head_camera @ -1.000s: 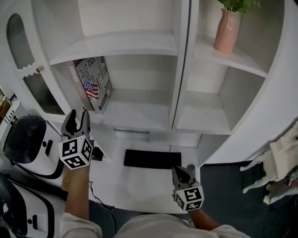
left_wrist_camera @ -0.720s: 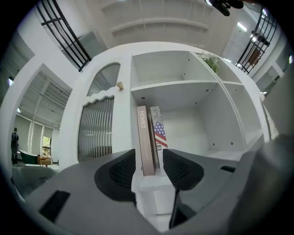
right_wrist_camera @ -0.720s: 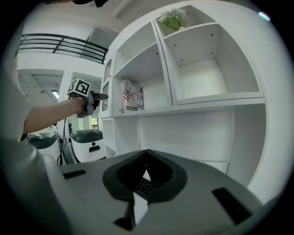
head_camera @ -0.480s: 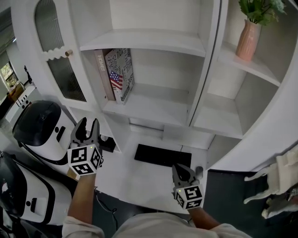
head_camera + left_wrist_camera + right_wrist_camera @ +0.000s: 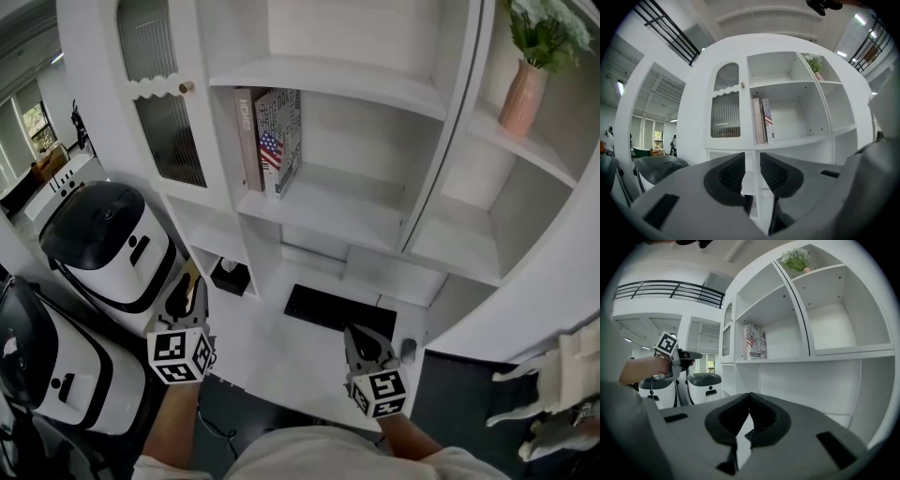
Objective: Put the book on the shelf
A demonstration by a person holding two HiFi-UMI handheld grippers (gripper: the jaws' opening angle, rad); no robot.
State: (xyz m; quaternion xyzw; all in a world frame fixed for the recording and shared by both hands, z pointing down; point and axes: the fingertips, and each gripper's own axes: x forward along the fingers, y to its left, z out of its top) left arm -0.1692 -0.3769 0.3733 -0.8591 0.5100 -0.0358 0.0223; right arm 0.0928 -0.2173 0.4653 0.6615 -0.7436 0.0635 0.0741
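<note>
Your left hand-held gripper [image 5: 190,292] hangs low at the near left, well apart from the shelf [image 5: 356,214]. Its jaws are closing with nothing between them. Your right hand-held gripper [image 5: 367,343] sits at the near right above the table [image 5: 277,352], clenched tip to tip and empty. The book [image 5: 281,141] stands upright at the left end of the shelf, just beside a second volume [image 5: 247,136], with neither gripper touching it. A pink vase [image 5: 523,94] stands in the far right compartment.
</note>
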